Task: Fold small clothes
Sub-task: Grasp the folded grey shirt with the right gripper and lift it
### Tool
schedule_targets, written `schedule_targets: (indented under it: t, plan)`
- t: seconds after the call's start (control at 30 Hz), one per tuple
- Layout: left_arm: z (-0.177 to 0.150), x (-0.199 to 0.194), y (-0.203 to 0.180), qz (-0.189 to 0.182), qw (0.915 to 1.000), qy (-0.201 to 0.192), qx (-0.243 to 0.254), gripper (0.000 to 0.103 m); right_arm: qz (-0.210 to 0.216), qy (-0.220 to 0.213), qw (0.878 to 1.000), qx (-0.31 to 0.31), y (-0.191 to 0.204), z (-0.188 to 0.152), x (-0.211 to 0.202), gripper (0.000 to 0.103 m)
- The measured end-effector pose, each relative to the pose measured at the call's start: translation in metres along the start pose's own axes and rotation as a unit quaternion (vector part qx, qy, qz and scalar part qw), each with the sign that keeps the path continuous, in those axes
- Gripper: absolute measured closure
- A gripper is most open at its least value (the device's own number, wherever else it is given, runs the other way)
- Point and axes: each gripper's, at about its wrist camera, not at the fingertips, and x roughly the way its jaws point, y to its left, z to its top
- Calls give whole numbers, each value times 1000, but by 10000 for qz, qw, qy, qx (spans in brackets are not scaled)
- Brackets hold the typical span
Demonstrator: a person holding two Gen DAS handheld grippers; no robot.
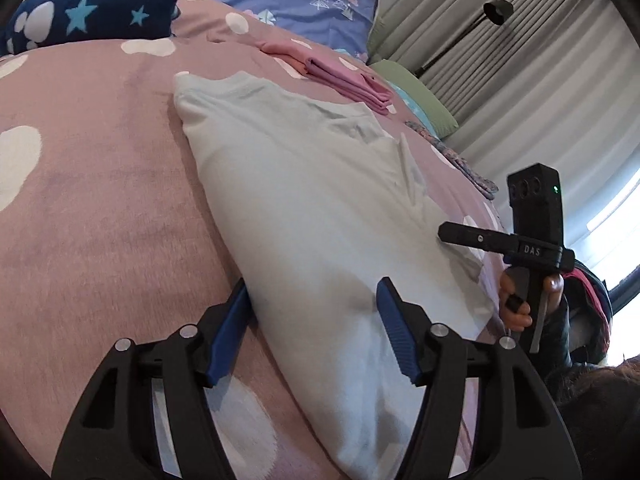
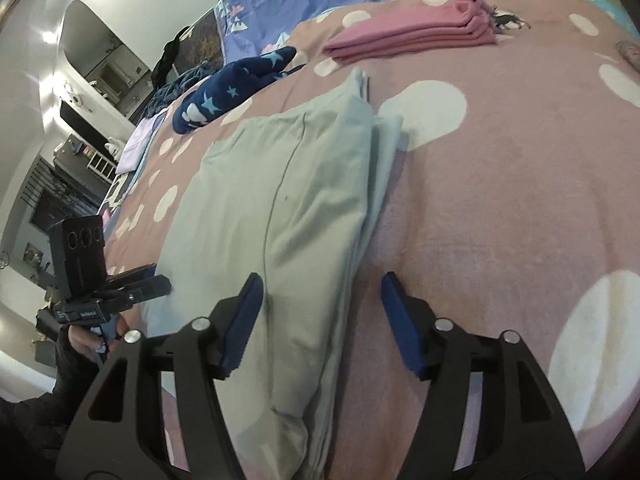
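Pink spotted bedspread (image 1: 100,184) under you | pale blue folded garment (image 1: 320,208) lies flat mid-bed, pink folded stack (image 1: 348,80) beyond | your left gripper (image 1: 316,332) released, straddling near edge | right gripper (image 2: 320,320) released over its right edge

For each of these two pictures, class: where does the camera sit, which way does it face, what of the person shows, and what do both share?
Left wrist: sits on the left tool, faces across the pale shirt on the bed; shows the right tool and its hand.
Right wrist: sits on the right tool, faces along the shirt's right edge; shows the left tool.
Shared: shirt, pink stack, star blanket.
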Motion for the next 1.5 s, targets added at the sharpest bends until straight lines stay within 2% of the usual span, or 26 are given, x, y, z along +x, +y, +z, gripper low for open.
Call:
schedule_targets:
  t: [0.23, 0.4, 0.57, 0.63, 0.73, 0.83, 0.9, 0.93, 1.0, 1.03, 1.07, 1.17, 1.33, 1.5]
  plan:
    - [23, 20, 1, 49, 10000, 6, 82, 39, 197, -82, 9997, 87, -9, 34, 23, 48]
    - [39, 33, 3, 39, 9999, -18, 131, 39, 294, -116, 9995, 48, -13, 55, 37, 59]
    - [40, 34, 0, 289, 9993, 0, 245, 44, -66, 51, 9986, -527, 5, 46, 30, 59]
    - [38, 30, -1, 347, 9990, -20, 295, 44, -49, 130, 9973, -728, 8, 37, 23, 59]
    - [36, 29, 1, 359, 9988, -28, 319, 44, 192, 215, 9970, -716, 1, 30, 21, 58]
    - [42, 36, 2, 347, 9990, -20, 298, 44, 682, 260, 9967, -365, -11, 42, 36, 59]
    - [47, 40, 2, 356, 9989, -24, 316, 45, 929, 290, 9950, -230, -15, 54, 52, 70]
    - [49, 42, 3, 352, 9989, -31, 304, 46, 936, 293, 9950, -204, -15, 58, 58, 73]
    - [51, 40, 6, 423, 9988, -77, 240, 60, 938, 284, 9952, -83, -15, 63, 63, 82]
    - [50, 38, 7, 459, 9987, -120, 204, 65, 862, 224, 9960, -23, -14, 63, 60, 84]
    - [49, 34, 7, 459, 9986, -182, 200, 75, 798, 148, 9967, -51, -11, 62, 56, 86]
    - [48, 20, -7, 555, 9972, -371, 348, 83, 441, -239, 9983, -307, 7, 55, 34, 88]
    - [52, -11, -62, 716, 9895, -743, 1010, 86, 270, -1012, 9919, -712, 42, 44, -23, 89]
    - [62, -39, -143, 562, 9744, -1150, 1847, 86, 105, -2022, 9752, -897, 53, 25, -116, 89]
